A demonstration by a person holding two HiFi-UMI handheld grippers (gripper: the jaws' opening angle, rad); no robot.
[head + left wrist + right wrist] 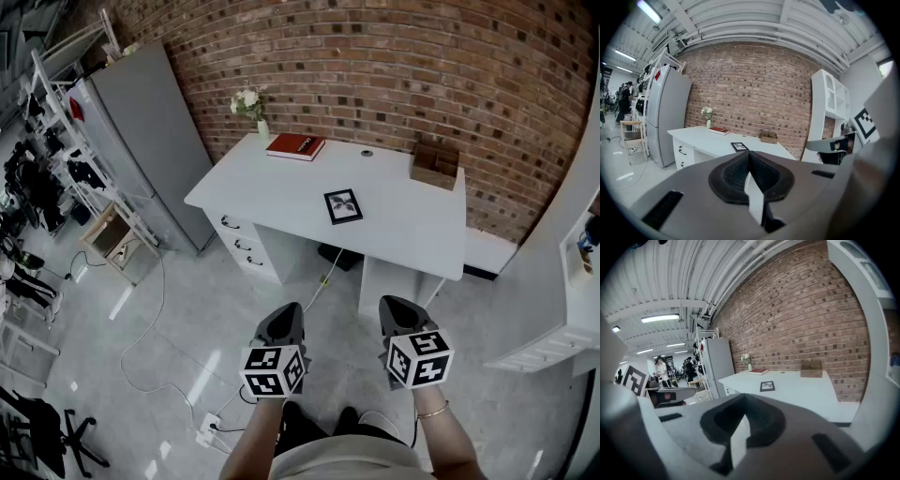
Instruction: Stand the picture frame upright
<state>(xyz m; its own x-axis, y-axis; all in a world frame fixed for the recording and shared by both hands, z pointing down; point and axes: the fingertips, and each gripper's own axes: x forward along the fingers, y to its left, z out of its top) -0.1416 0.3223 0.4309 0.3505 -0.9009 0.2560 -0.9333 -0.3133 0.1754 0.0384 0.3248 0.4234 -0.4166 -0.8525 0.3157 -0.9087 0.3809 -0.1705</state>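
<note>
A black picture frame [343, 205] lies flat on the white desk [281, 187], near its middle. It also shows small and far off as the picture frame [739, 146] in the left gripper view and the picture frame [767, 386] in the right gripper view. My left gripper [287, 314] and right gripper [395, 310] hang side by side over the floor, well short of the desk's front edge. Both have their jaws shut together with nothing between them.
On the desk stand a red book [295, 146], a vase of white flowers [250, 108] and a brown wooden box [435, 164]. A grey fridge [141, 131] stands left of the desk, a white cabinet [562, 309] to the right. Cables [150, 309] lie across the floor.
</note>
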